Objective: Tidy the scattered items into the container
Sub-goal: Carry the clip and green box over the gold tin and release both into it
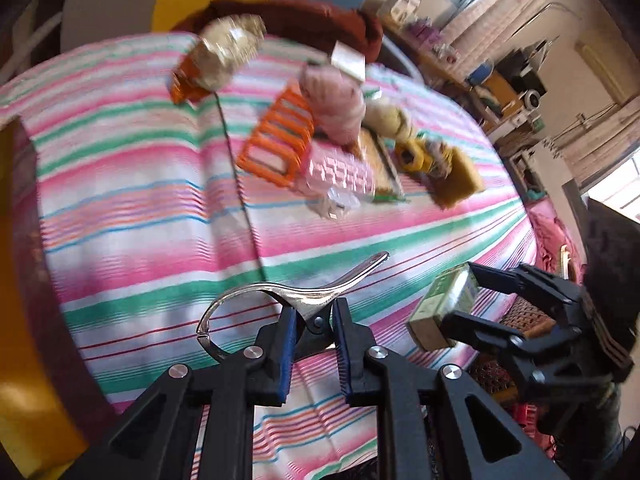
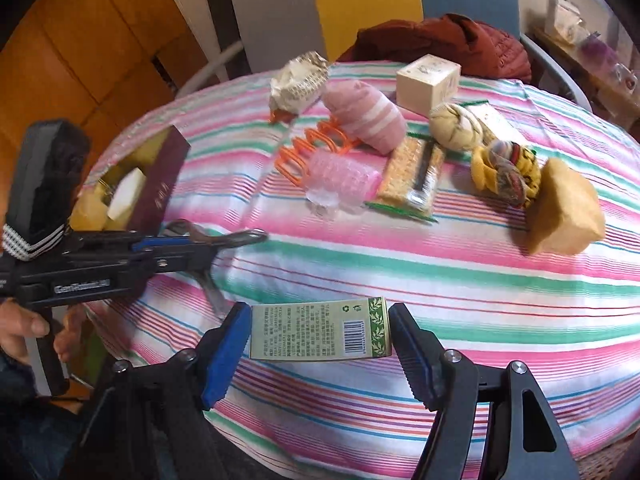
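Left hand-held gripper (image 1: 314,330) is clamped tight on a metal clip tool (image 1: 288,292) at its pivot, carried above the striped worktop (image 2: 440,280), w/ the open maroon box (image 2: 160,188), prob. the container, just beyond it at the left edge. Right hand-held gripper (image 2: 316,344) has its pads closed on both ends of a small green carton (image 2: 320,330), also held off the cloth. Still scattered mid-worktop: orange rack (image 2: 308,152), pink roller (image 2: 344,180), pink sock roll (image 2: 364,118), cracker pack (image 2: 412,172), brown block (image 2: 564,212). To do this well: bring the clip over the box opening first, release low, then follow w/ the carton; keep the two apart so they don't collide.
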`<state>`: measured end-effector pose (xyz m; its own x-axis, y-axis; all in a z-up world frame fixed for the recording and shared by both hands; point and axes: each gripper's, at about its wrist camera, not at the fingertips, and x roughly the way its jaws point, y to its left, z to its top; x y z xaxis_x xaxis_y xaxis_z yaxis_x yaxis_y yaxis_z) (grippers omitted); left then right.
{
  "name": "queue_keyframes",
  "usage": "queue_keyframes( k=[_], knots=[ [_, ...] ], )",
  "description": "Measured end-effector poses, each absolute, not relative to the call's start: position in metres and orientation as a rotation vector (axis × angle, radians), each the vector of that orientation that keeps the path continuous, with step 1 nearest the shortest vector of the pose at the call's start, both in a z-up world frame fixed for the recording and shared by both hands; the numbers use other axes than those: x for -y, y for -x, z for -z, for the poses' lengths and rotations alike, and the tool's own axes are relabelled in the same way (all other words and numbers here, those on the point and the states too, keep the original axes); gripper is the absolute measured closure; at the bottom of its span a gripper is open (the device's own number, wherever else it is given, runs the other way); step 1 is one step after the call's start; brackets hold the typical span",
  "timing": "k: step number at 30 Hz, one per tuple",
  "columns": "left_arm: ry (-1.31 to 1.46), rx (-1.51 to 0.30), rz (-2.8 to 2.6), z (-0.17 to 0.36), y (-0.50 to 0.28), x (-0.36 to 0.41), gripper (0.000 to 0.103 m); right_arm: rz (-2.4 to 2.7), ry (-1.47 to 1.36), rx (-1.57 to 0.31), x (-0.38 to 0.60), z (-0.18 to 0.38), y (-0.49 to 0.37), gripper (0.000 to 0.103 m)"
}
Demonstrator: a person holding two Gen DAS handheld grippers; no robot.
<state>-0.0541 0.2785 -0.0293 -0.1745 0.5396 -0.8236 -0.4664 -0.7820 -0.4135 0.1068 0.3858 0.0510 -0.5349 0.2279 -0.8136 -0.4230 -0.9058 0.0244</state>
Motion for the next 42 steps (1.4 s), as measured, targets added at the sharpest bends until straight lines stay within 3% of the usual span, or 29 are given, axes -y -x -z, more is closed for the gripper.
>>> queue_keyframes(
  k=[10, 18, 30, 35, 42],
  knots=[
    [1.393, 0.312, -2.221, -0.011, 0.042, -0.112, 0.086, -2.639, 1.298, -0.187, -0.32, -0.046, -0.031, 0.032],
    [1.537, 0.447, -2.298, 0.012, 0.026, -0.003, 0.086, -2.774, 1.356, -0.075, -0.256, -0.035, 0.026, 0.032],
    [1.717, 0.482, -2.264, 0.058, 0.013, 0.029, 0.085, -2.86, 1.49, 0.094, -0.181, -0.013, 0.084, 0.032],
    [1.677, 0.523, -2.228, 0.058, 0.007, 0.026, 0.069, -2.849, 1.578, 0.149, -0.162, 0.007, 0.101, 0.032],
    [1.662, 0.613, -2.194, 0.052, -0.001, 0.045, 0.067, -2.811, 1.645, 0.172, -0.159, 0.029, 0.11, 0.032]
  ],
)
